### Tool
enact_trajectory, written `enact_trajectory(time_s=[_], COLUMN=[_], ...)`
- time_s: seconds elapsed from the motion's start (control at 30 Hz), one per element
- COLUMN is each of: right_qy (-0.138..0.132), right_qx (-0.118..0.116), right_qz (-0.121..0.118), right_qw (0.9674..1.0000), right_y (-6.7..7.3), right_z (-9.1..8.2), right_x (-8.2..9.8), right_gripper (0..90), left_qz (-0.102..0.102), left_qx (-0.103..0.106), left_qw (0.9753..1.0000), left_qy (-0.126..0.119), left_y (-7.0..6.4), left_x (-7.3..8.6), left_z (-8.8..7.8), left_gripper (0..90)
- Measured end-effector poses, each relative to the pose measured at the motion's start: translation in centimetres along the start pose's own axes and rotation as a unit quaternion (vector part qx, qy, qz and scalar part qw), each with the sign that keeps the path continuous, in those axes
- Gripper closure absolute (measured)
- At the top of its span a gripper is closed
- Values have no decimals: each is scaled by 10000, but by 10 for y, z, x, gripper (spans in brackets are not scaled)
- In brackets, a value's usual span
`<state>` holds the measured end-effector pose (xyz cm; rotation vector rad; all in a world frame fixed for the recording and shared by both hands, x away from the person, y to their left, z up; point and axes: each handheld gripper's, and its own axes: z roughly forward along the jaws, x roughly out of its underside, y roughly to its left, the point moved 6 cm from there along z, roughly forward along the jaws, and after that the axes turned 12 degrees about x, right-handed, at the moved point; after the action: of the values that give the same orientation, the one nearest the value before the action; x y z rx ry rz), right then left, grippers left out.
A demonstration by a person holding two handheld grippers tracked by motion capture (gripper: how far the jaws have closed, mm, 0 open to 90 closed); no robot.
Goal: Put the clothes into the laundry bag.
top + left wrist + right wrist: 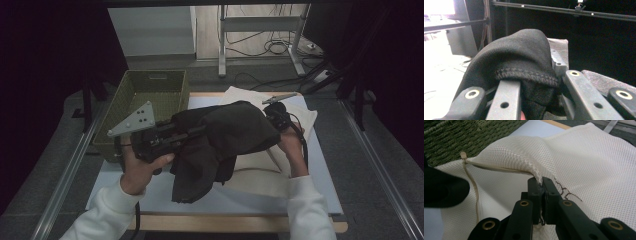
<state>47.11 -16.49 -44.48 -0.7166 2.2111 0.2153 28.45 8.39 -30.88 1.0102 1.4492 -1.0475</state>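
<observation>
A dark garment (225, 135) hangs bunched above the table, draped over my left gripper (192, 131). In the left gripper view its stitched hem (526, 73) lies across the jaws, and the left gripper (536, 82) is shut on the cloth. A white mesh bag (260, 165) lies on the table under the garment. My right gripper (274, 119) is at the bag's right side. In the right gripper view the right gripper (541, 182) is shut on the bag's raised edge (534, 170), beside the zip (499, 168). The garment (441, 187) shows as a dark blur at the left.
A green woven basket (150, 90) stands at the table's back left, near the left hand; its weave (461, 135) lies just past the bag. A pale mat (320, 180) covers the tabletop. Metal rails run along both sides, and a stand with cables is behind.
</observation>
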Motion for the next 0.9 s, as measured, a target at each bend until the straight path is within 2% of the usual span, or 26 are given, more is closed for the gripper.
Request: enact_trajectory(time_s=[0.9], right_qy=[-67], right_qx=[-16], right_qz=[93], right_qw=[9999], right_y=[-4], right_z=[-5], right_x=[-1], right_gripper=[865], left_qz=[-193], left_qx=[133], left_qw=[9994], left_qy=[269], left_y=[-4], left_x=[30], left_z=[14], left_gripper=[749])
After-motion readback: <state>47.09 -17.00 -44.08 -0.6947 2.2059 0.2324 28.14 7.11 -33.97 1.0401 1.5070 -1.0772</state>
